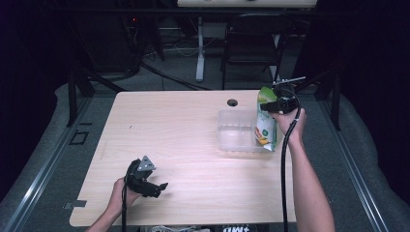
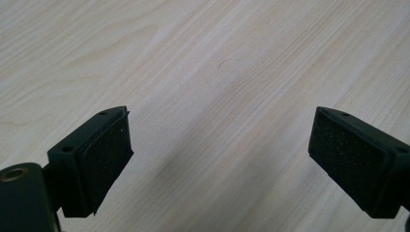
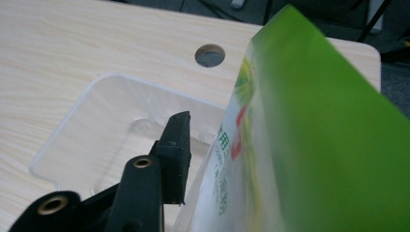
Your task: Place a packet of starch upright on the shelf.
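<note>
Green pouch (image 1: 266, 121) standing in clear tray (image 1: 232, 130), right gripper (image 1: 276, 107) loosened beside it, left gripper (image 1: 153, 186) spread wide

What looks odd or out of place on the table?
The pouch stands tilted in the right end of the clear tray, leaning over its rim beside the right gripper. Nothing looks spilled or damaged.
</note>
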Demonstrator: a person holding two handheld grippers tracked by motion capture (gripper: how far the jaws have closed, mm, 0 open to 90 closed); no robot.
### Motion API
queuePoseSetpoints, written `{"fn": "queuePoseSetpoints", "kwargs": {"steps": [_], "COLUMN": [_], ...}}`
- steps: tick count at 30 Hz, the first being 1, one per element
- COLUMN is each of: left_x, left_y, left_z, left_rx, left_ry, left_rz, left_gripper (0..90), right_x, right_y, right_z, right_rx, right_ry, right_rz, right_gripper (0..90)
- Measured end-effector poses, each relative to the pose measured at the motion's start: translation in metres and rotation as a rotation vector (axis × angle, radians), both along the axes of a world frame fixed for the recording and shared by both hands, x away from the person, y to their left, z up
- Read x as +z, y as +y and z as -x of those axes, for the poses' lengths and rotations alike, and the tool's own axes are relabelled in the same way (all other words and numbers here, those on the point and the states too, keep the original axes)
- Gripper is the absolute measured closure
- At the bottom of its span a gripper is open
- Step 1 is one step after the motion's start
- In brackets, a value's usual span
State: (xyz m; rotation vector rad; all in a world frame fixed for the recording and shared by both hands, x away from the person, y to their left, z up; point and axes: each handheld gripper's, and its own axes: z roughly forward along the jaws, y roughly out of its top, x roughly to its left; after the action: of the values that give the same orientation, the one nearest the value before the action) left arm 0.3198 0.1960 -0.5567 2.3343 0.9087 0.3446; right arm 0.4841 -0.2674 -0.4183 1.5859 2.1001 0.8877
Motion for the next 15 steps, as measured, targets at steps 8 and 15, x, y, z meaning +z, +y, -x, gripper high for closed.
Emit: {"fn": "queuePoseSetpoints", "kwargs": {"steps": [8, 15], "left_x": [-0.001, 0.0], "left_y": [0.0, 0.0], "left_z": [0.0, 0.0], "left_rx": [0.001, 0.002], "left_ry": [-0.001, 0.0], "left_rz": [0.003, 0.003], "left_gripper": [8.0, 8.0], "right_x": [-0.004, -0.002], "right_y": [-0.003, -0.011], "right_z": [-0.002, 0.012], "right_rx": [-0.025, -0.056], "right_ry": [0.035, 0.002], "right_rz": [-0.08, -0.172], "right_gripper": [90.0, 90.0]}}
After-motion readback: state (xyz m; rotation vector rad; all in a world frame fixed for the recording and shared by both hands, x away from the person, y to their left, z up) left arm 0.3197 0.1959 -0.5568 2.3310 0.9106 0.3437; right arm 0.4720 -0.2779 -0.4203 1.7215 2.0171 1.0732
